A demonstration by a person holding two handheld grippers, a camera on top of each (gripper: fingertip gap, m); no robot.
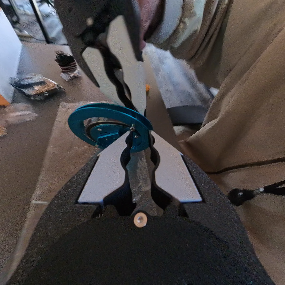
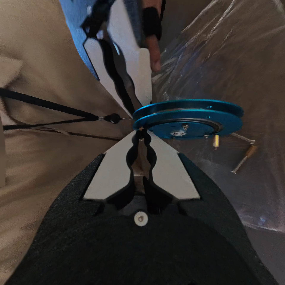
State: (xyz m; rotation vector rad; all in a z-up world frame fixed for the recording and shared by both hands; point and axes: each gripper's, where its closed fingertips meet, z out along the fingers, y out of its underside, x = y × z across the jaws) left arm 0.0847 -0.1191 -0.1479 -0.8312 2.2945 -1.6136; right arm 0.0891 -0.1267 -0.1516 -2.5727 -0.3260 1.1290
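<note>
A blue metal disc assembly, two ring plates around a bearing hub, is held in the air between both grippers. My left gripper is shut on its near rim, next to a small screw. My right gripper comes in from above and meets the far rim. In the right wrist view the blue disc assembly lies edge-on. My right gripper is pinched shut on its left rim at a small screw. The left gripper grips the upper plate from above.
Crinkled clear plastic sheet lies below with a brass standoff and long screws on it. The person's beige clothing and black cord toggle are close by. Wrapped packets lie on the brown table at left. My left and right fingertips are right by each other.
</note>
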